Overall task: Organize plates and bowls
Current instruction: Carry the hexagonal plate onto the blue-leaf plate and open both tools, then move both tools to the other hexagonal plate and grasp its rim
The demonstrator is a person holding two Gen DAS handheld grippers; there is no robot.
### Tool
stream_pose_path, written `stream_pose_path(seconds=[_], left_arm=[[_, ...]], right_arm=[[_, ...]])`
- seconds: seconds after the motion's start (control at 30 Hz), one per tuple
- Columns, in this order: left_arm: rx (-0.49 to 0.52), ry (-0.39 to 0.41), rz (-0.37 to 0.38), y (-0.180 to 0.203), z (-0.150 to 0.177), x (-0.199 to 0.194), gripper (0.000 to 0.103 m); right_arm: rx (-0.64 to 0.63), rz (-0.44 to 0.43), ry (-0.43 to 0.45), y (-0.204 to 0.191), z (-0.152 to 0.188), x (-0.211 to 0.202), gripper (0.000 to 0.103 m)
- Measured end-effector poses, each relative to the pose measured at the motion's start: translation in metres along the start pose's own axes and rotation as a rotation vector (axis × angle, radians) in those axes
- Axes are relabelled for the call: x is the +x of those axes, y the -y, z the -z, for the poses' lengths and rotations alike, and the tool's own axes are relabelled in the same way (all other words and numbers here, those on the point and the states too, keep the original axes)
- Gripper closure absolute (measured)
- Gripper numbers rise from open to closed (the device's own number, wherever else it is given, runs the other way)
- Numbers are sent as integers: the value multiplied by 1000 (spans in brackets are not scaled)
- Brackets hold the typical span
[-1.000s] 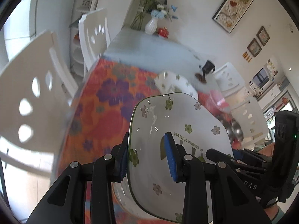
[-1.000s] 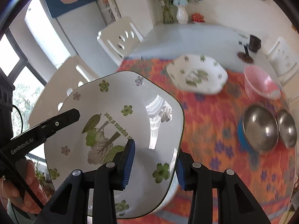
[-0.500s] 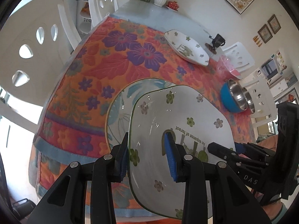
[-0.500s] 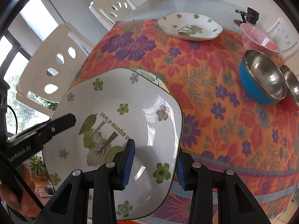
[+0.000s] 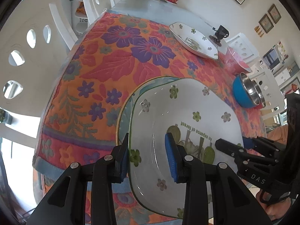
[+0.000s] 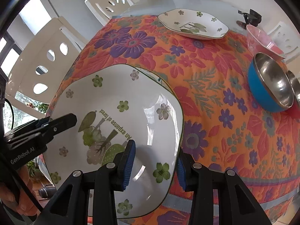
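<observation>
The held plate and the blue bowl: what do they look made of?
Held plate: likely glazed ceramic, glossy white with window glare and printed flowers. Blue bowl: brushed steel inside, mirror-like reflections; its smooth blue shell could be plastic or painted metal.

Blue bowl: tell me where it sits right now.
The blue bowl sits on the floral tablecloth at the right of both views, between the pink bowl behind it and a steel bowl beside it.

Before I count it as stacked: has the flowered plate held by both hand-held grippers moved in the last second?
Yes. The flowered plate has come down toward the tablecloth and now covers most of the round plate underneath.
</observation>
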State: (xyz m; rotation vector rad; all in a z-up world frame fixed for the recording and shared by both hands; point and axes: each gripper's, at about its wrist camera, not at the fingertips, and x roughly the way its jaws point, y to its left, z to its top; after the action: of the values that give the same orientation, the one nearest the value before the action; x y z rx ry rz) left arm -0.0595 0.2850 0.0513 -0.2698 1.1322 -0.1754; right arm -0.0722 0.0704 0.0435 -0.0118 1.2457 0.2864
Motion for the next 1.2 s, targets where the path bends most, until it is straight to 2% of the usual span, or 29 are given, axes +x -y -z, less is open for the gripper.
stream_pose_path(seconds=[0.27,0.4,0.53,0.63,0.73,0.83,0.93,1.1,1.2], left_arm=[[3,-7,0,0,0,5,72],[14,-12,-13,1,-3,3,72],[3,39,-27,-6,-10,-17,69],[-10,60,-9,-13,-17,-26,65],[-11,29,-18,-15,-15,-15,65],[-23,2,3,-14,-12,-4,65],[22,11,-14,-5,-17,-2,65],[58,53,-16,-2,-42,-13,65],[56,91,34,-2,-66,-25,65]], right_arm=[[14,36,-2,4,-4,1,64],[-12,38,32,1,-10,-9,64],[-70,92,38,-7,-10,-12,64],[-55,71,18,-5,-6,-8,64],[-38,64,26,-3,-5,-9,64],[-38,73,29,-3,-7,-7,64],[-36,65,25,-5,-10,-7,64],[38,5,3,2,-18,-10,64],[86,-19,45,11,-32,-28,64]])
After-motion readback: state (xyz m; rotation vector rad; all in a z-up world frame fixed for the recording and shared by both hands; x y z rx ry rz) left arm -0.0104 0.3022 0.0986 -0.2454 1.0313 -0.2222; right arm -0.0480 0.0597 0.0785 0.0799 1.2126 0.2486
